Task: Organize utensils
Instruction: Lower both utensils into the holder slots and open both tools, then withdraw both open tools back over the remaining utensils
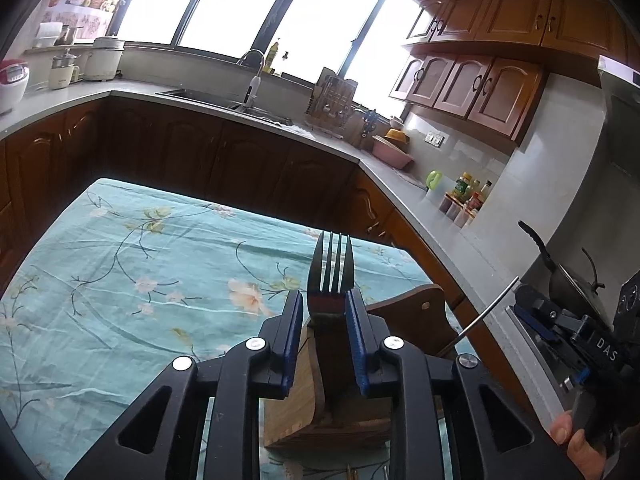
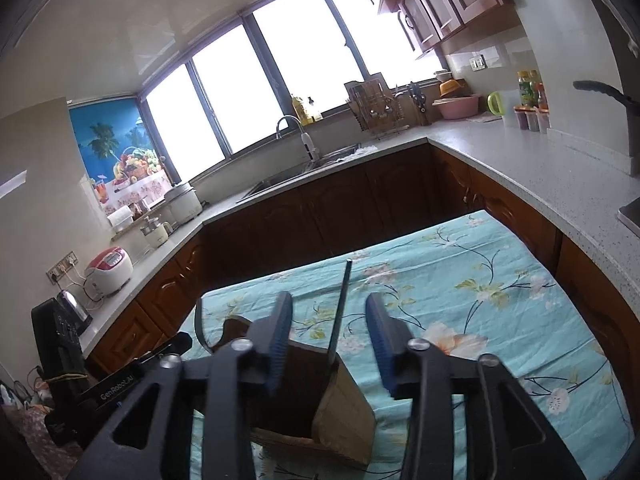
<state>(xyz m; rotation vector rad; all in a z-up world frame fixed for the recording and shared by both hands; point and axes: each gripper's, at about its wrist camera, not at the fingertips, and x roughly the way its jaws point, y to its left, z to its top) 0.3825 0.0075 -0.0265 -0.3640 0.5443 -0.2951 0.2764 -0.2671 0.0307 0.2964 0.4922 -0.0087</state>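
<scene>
A wooden utensil holder (image 1: 316, 408) stands on the table with the floral teal cloth (image 1: 132, 272). My left gripper (image 1: 325, 312) is above it, its blue pads on either side of a dark fork (image 1: 330, 272) that stands tines up with its handle down in the holder; I cannot tell whether the pads touch it. In the right wrist view the holder (image 2: 344, 412) sits below my right gripper (image 2: 328, 336), which is open. A thin metal chopstick (image 2: 340, 312) stands in the holder between the right fingers without touching them. It also shows in the left wrist view (image 1: 480, 316).
A grey kitchen counter (image 1: 432, 200) wraps around the table, with a sink (image 1: 224, 100), dish rack (image 1: 332, 104), pink basin (image 1: 392, 152), spice bottles (image 1: 468, 196) and rice cookers (image 1: 104, 58). A wok (image 1: 572, 280) sits at right.
</scene>
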